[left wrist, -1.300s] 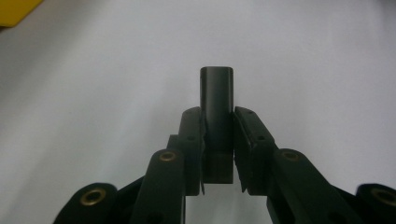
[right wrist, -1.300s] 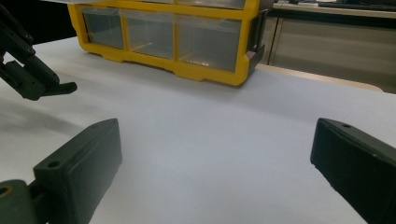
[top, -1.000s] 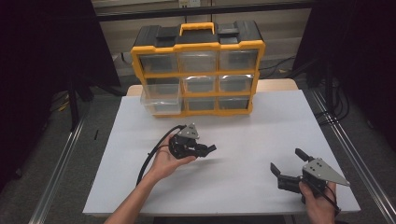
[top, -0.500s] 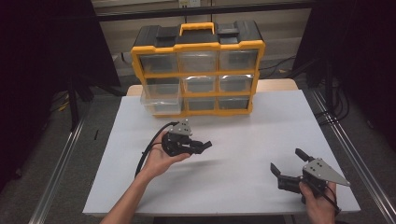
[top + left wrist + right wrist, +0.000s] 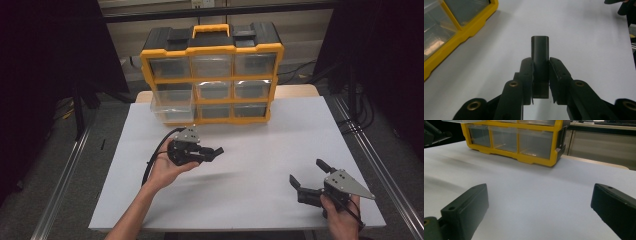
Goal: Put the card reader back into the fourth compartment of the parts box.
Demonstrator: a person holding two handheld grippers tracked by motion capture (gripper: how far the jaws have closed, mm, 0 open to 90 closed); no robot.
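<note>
My left gripper (image 5: 216, 150) hovers over the middle-left of the white table (image 5: 260, 150), held sideways in a hand, pointing right. It is shut on a small black bar (image 5: 539, 47) that sticks out past the fingertips (image 5: 526, 67). My right gripper (image 5: 306, 171) rests near the front right corner. Its jaws stand wide open with nothing between them, seen from its own camera as the right gripper (image 5: 541, 195) over bare table.
A yellow and black drawer organizer (image 5: 212, 75) with clear drawers stands at the table's back edge. Its middle-left drawer (image 5: 172, 102) is pulled out a little. The organizer (image 5: 461, 27) is close on the left gripper's left side.
The left gripper has drifted slightly to the left and toward the organizer, still holding the black bar. The right gripper has stayed where it was.
</note>
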